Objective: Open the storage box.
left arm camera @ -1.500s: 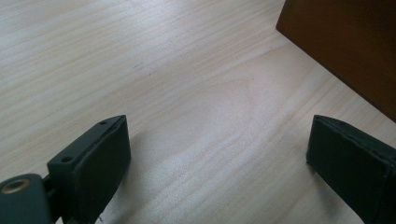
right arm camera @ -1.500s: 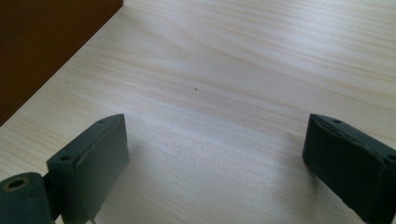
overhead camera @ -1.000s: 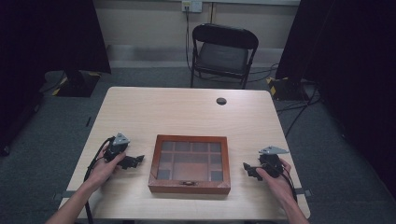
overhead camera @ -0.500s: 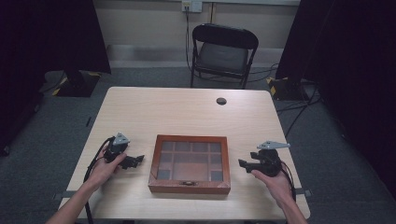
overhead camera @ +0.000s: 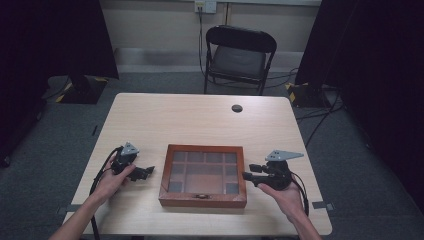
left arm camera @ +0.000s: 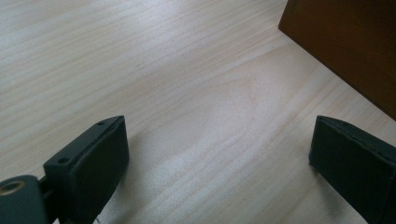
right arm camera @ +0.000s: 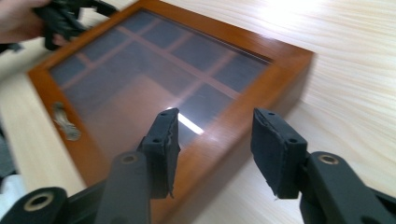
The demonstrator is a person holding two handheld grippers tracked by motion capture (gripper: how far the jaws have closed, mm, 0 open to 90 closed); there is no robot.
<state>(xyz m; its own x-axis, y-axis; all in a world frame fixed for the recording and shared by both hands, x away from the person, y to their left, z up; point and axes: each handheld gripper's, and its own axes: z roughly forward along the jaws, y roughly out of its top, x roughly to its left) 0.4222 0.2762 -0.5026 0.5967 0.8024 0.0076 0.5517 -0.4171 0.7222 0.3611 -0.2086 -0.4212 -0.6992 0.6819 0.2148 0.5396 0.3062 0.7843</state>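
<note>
A brown wooden box [overhead camera: 203,175] with a gridded glass lid lies shut on the table's near middle. In the right gripper view the box [right arm camera: 154,60] shows a small metal latch [right arm camera: 65,123] on its front rim. My right gripper [overhead camera: 250,173] hovers at the box's right edge, raised off the table. It is open, and its jaws [right arm camera: 215,126] stand apart over the lid's corner with nothing between them. My left gripper [overhead camera: 144,172] rests just left of the box. It is wide open [left arm camera: 219,140] over bare wood, with the box's side [left arm camera: 345,42] ahead to its right.
A small black round disc [overhead camera: 237,108] sits on the light wooden table [overhead camera: 200,120] toward the far edge. A black folding chair [overhead camera: 240,52] stands beyond the table. Dark curtains hang on both sides, and cables lie on the floor at right.
My right gripper has lifted off the table and moved left, up to the box's right edge. The left gripper and the box have stayed put.
</note>
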